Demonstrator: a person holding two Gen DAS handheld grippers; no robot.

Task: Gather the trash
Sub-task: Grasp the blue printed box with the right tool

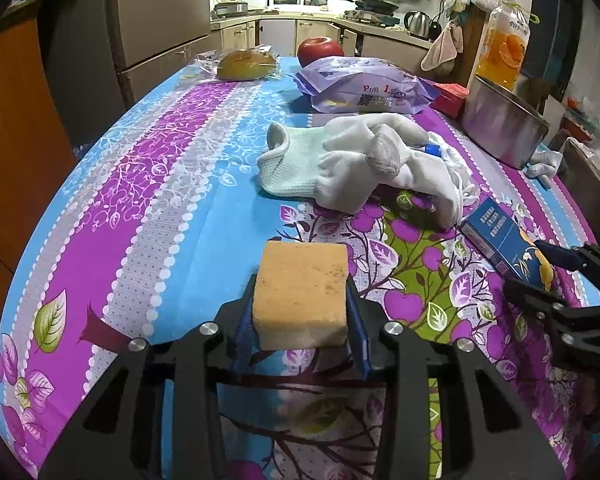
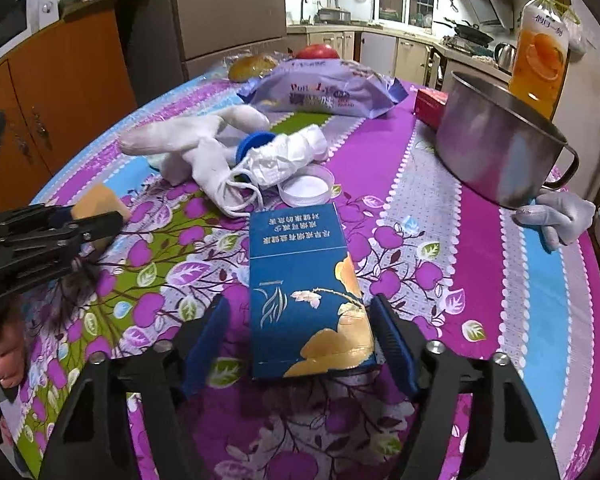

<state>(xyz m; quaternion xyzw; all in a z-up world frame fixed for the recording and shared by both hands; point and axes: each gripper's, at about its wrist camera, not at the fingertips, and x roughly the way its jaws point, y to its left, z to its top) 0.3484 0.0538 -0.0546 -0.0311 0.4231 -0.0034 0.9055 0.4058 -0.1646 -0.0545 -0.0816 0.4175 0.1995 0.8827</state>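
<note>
- Gripping a tan sponge block (image 1: 302, 294), the left tool (image 1: 300, 332) has its blue pads pressed against the block's two sides; the block sits between them, its far end sticking out past the fingertips, over the near part of the counter (image 1: 148, 184), which wears a purple-and-blue floral cloth.
- Straddling the near end of a blue cigarette box (image 2: 308, 292), the right tool (image 2: 300, 340) stands partly open: there is a clear gap on the left between pad and box, and the right pad is at or just beside the box's edge, so I cannot tell that it presses. The box lies flat on the cloth, its long side running away from the tool.
- In the right wrist view the left tool (image 2: 96, 222) shows at the left edge with the sponge (image 2: 100, 202) in it.
- Beyond the box, toward the middle of the counter, lie a white lid (image 2: 306, 189), a crumpled face mask (image 2: 284, 160) with its ear loops, a blue cap (image 2: 254, 144) and white socks (image 1: 340, 160) in a heap, touching one another.
- Near the right edge stands a steel pot (image 2: 496, 148); a gloved hand (image 2: 556, 216) rests at its base.
- At the far end lie a purple snack bag (image 1: 364, 88), a wrapped bun (image 1: 246, 65), a red apple (image 1: 320, 50), a red box (image 2: 430, 106) and a juice bottle (image 2: 540, 48).
</note>
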